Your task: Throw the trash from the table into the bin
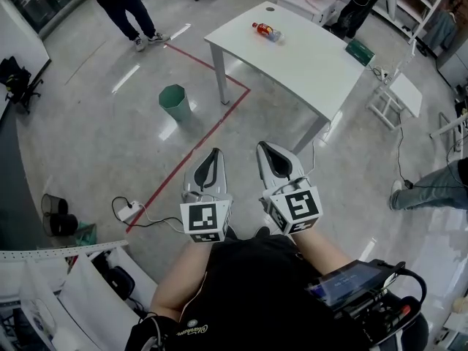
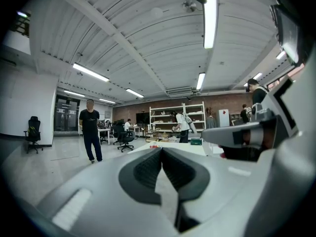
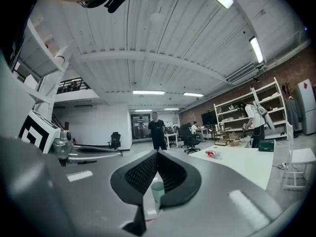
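A plastic bottle with a red label lies on its side at the far end of the white table. The green bin stands on the floor left of the table. My left gripper and right gripper hang side by side in front of my body, well short of both, each shut with nothing held. In the right gripper view the bottle shows far off on the table, and the bin shows through the gap below the shut jaws. The left gripper faces the table.
A person stands at the far left, and another person's leg is at the right. A green box lies at the table's right edge, with a white step stool beyond. Red floor tape, a power strip and shoes lie nearby.
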